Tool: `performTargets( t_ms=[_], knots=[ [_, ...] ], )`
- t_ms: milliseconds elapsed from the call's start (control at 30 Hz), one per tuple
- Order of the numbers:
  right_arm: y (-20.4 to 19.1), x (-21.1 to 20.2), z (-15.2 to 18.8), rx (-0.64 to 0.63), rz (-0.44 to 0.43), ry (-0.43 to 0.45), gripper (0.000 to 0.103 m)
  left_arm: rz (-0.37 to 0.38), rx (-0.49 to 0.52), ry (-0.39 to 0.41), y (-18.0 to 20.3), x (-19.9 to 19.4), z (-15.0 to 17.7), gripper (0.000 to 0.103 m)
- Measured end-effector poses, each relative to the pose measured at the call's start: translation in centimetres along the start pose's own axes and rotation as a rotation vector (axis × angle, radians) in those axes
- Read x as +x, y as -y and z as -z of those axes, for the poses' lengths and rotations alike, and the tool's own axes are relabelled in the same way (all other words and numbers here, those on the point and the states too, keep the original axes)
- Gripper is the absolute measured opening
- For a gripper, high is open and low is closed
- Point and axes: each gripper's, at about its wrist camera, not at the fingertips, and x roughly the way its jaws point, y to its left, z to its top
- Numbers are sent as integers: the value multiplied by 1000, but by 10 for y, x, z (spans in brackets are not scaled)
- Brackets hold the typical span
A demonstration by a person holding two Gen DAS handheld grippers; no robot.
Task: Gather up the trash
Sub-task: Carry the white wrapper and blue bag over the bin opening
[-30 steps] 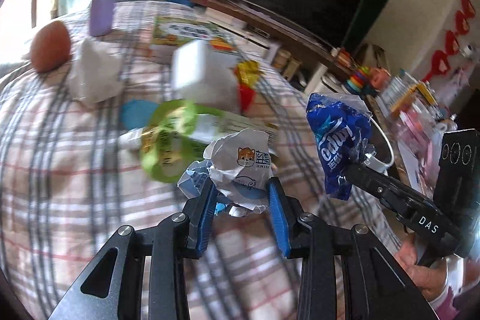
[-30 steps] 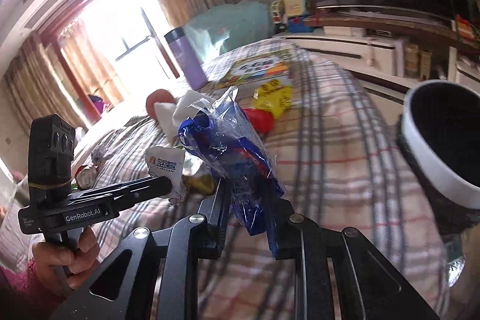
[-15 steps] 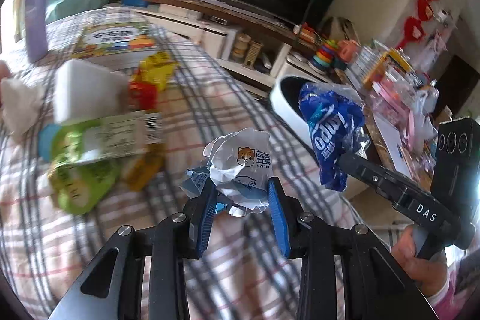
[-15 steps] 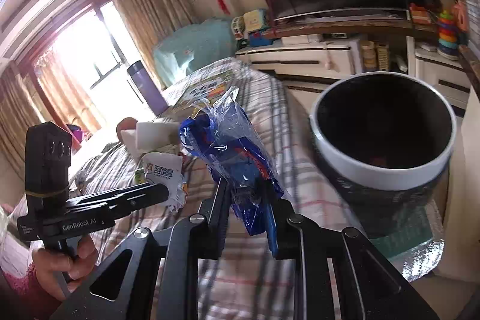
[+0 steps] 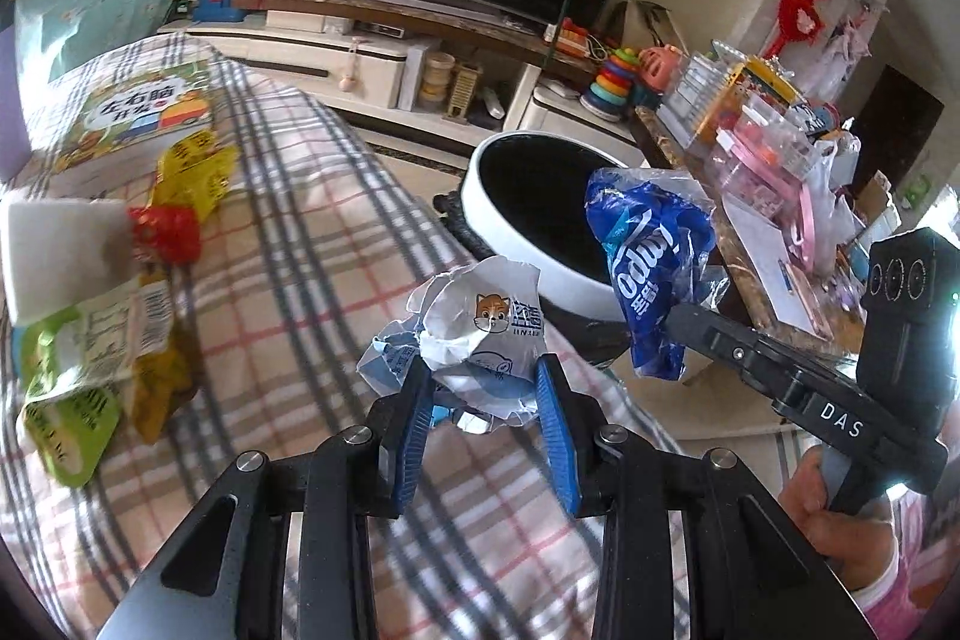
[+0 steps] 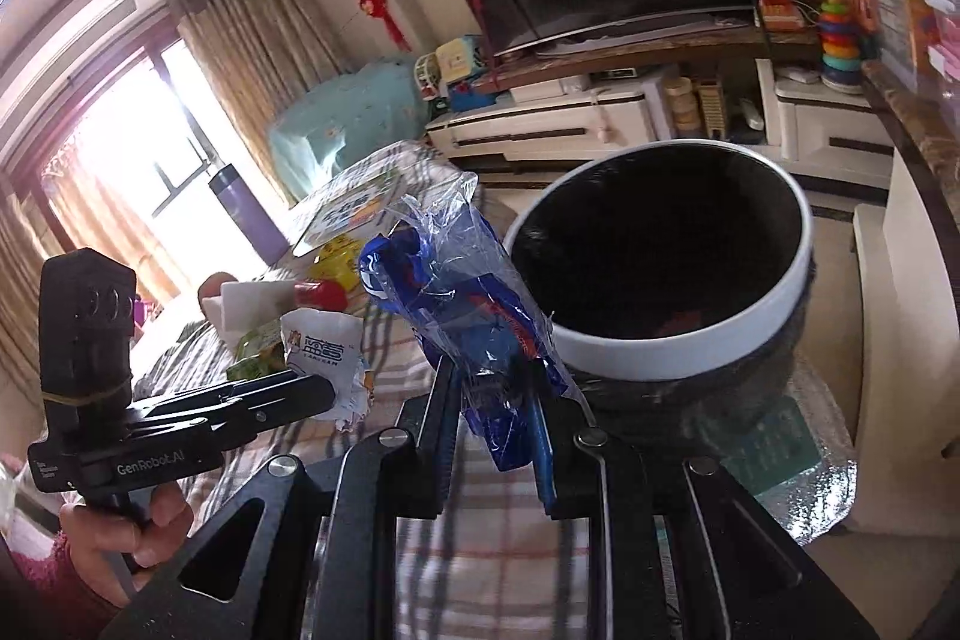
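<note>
Trash in both grippers. Our left gripper (image 5: pixel 485 391) is clamped on a crumpled white wrapper (image 5: pixel 480 334) with a cartoon face printed on it; the blue pads (image 5: pixel 555 427) press it from both sides. We hold it in the air over the plaid cloth (image 5: pixel 312 280), near the cloth's edge.

Our right gripper (image 6: pixel 492 400) is clamped on a blue plastic bag (image 6: pixel 456 298), which stands up out of the jaws with clear film at its top. In the left view the same bag (image 5: pixel 645 268) hangs in front of the bin's rim, off to the right of the white wrapper and apart from it.

Bin (image 6: pixel 666 280): round, white rim, dark inside, standing off the cloth's edge just beside the right gripper. Something reddish lies at its bottom; we cannot tell what. A clear plastic sheet (image 6: pixel 804 466) lies under it.

More litter on the cloth behind us: green packet (image 5: pixel 78 388), red scrap (image 5: pixel 165 235), yellow wrapper (image 5: pixel 195 166), white block (image 5: pixel 57 250). A picture book (image 5: pixel 144 112) lies farther back. A purple bottle (image 6: pixel 246 208) stands upright near the window.

Left hand (image 6: pixel 126 532) grips its handle at lower left in the right view; right hand (image 5: pixel 834 514) at lower right in the left view.
</note>
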Motion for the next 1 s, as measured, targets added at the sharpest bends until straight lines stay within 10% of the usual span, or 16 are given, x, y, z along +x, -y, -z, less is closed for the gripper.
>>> performTargets(
  t_ms=[1000],
  knots=[
    [42,-7,-24,34,86,26,20,39,48,-14,35,49,-39,34]
  ],
)
